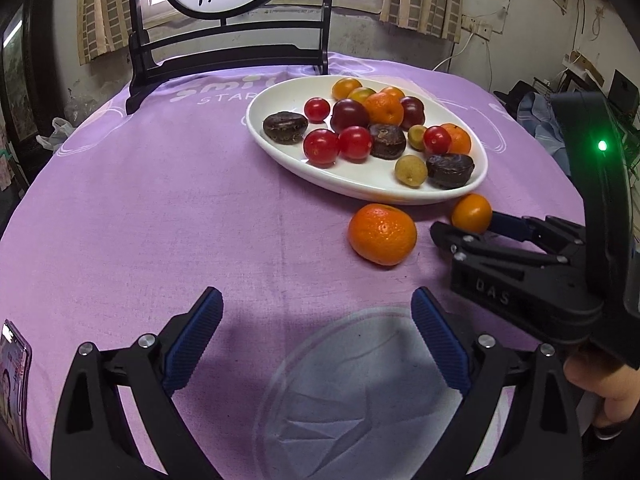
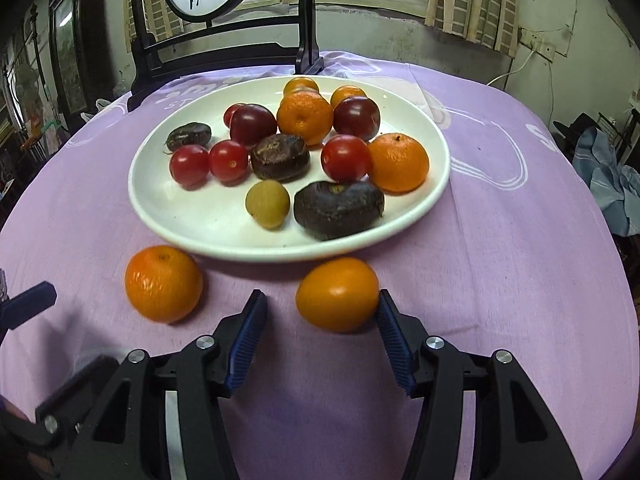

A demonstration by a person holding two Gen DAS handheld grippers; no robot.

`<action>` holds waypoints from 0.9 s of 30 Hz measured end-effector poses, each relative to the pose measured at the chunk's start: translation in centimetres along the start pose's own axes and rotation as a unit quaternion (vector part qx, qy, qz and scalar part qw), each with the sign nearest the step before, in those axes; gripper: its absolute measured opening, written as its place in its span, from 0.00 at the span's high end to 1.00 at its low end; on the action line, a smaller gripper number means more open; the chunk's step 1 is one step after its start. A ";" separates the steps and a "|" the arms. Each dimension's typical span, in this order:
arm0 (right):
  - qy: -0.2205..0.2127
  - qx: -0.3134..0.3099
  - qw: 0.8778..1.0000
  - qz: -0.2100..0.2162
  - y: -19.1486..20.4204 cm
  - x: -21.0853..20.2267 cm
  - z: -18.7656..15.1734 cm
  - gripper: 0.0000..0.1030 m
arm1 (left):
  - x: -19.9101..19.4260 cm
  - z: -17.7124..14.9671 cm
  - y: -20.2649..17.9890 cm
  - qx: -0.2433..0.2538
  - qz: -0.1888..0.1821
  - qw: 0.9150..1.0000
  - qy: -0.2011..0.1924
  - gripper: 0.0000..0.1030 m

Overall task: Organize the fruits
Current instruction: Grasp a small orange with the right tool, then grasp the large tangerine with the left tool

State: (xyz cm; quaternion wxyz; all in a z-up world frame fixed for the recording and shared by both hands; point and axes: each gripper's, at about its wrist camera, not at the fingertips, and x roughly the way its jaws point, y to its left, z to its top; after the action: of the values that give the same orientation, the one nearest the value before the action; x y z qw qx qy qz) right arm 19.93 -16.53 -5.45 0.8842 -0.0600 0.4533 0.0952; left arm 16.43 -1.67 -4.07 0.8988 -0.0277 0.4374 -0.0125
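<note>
A white oval plate [image 1: 352, 188] [image 2: 224, 249] holds several fruits: red tomatoes, dark plums, mandarins, yellow-green balls and dark brown flat ones. Two fruits lie on the purple cloth in front of it: a mandarin [image 1: 382, 234] [image 2: 163, 283] and a smaller smooth orange fruit [image 1: 472, 212] [image 2: 337, 294]. My right gripper [image 2: 322, 296] [image 1: 466, 224] is open around the small orange fruit; its right pad [image 2: 394, 340] touches the fruit and the left pad stands apart from it. My left gripper [image 1: 316, 294] hangs open over bare cloth, nearer than the mandarin, with nothing between its fingers.
A dark wooden stand with a round painted panel [image 1: 224, 60] [image 2: 216, 56] rises at the table's far edge behind the plate. A pale round patch [image 1: 360, 380] shows on the cloth under my left gripper. A phone [image 1: 14, 376] lies at the near left.
</note>
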 end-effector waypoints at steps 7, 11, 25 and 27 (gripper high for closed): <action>0.004 0.022 1.000 0.001 -1.0 -0.9 -0.6 0.62 | 0.1 -0.1 0.0 0.004 0.005 1.000 -0.001 0.10; -0.002 0.034 0.999 0.027 -1.7 -3.2 -2.4 0.62 | 0.4 -0.3 -0.3 0.009 0.011 1.000 0.001 0.10; -0.033 0.069 0.995 0.058 -4.7 -6.2 -4.6 0.62 | 2.7 0.1 -2.3 0.018 0.024 0.999 0.038 0.11; -0.033 0.071 0.995 0.068 -4.8 -6.4 -4.6 0.62 | 3.4 0.7 -2.6 0.013 0.028 0.999 0.043 0.11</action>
State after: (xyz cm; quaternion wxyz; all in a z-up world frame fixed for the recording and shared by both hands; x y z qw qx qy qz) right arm 13.74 -22.86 -2.76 0.8922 0.0372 0.4326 0.1243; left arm 19.03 -4.40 -6.15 0.8793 -0.0033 0.4763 0.0064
